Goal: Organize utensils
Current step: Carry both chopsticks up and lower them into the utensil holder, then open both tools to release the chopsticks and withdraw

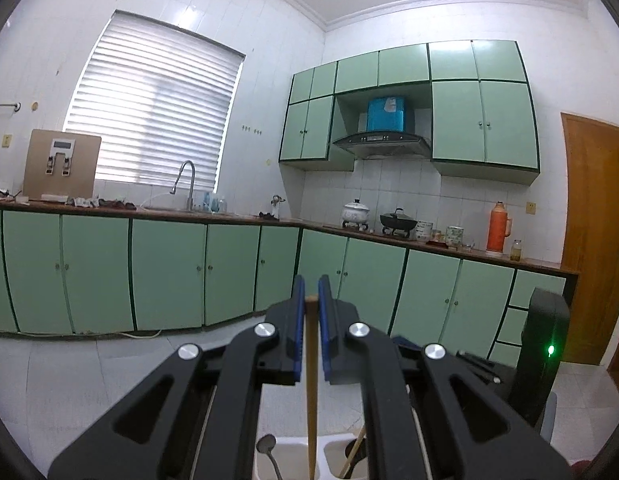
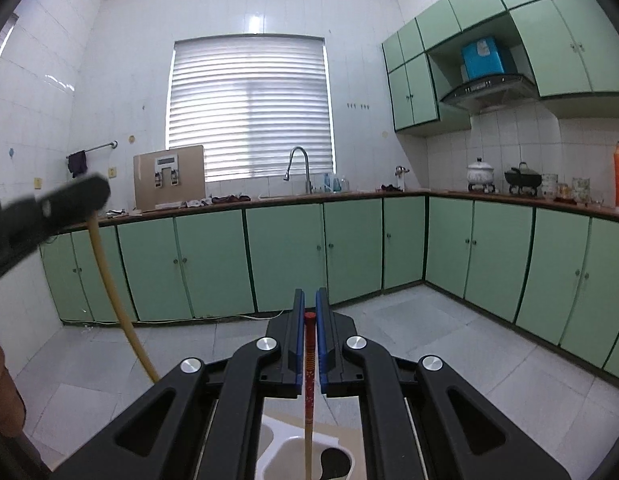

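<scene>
My left gripper [image 1: 312, 292] is shut on a plain wooden chopstick [image 1: 311, 384] that hangs straight down into a white utensil holder [image 1: 293, 446] below. A metal spoon [image 1: 266, 445] and other chopsticks [image 1: 351, 456] stand in that holder. My right gripper [image 2: 309, 304] is shut on a chopstick with a red patterned top [image 2: 309, 380], its lower end over the white holder [image 2: 293, 456]. In the right wrist view the left gripper [image 2: 49, 208] shows blurred at the left, with its wooden chopstick [image 2: 113, 300] hanging from it.
Green base cabinets [image 1: 169, 272] and a counter with a sink tap [image 1: 187, 184], pots [image 1: 355, 214] and an orange thermos [image 1: 498, 226] line the far walls. A black device with a green light [image 1: 543, 352] stands at the right. The grey tiled floor [image 2: 449, 336] lies beyond.
</scene>
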`<state>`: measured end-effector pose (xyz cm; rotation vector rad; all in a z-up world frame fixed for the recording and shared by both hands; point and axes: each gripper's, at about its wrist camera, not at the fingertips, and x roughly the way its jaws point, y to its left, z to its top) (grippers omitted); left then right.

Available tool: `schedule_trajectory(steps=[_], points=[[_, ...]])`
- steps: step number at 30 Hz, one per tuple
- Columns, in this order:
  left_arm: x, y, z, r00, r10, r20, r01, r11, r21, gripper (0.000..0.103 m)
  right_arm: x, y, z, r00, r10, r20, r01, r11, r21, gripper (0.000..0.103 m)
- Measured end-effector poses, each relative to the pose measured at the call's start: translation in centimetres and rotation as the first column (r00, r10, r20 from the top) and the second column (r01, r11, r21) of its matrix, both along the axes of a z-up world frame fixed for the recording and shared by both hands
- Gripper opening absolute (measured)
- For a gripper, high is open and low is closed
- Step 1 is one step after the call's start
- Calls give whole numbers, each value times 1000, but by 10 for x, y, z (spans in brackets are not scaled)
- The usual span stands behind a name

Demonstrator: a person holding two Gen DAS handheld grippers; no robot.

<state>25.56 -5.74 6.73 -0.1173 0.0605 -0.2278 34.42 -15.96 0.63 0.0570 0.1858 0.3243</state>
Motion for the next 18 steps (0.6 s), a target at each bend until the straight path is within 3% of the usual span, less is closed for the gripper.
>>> schedule_trajectory(steps=[6,18], points=[[14,-5,-9,1000,10,-22,-10,1000,13,6,7,0,-7,1000,0,-23,0,1000,-8,6],[47,-5,-72,984,39,-174,-24,996,86,6,4,-5,-39,995,10,-97,-11,1000,-4,6]])
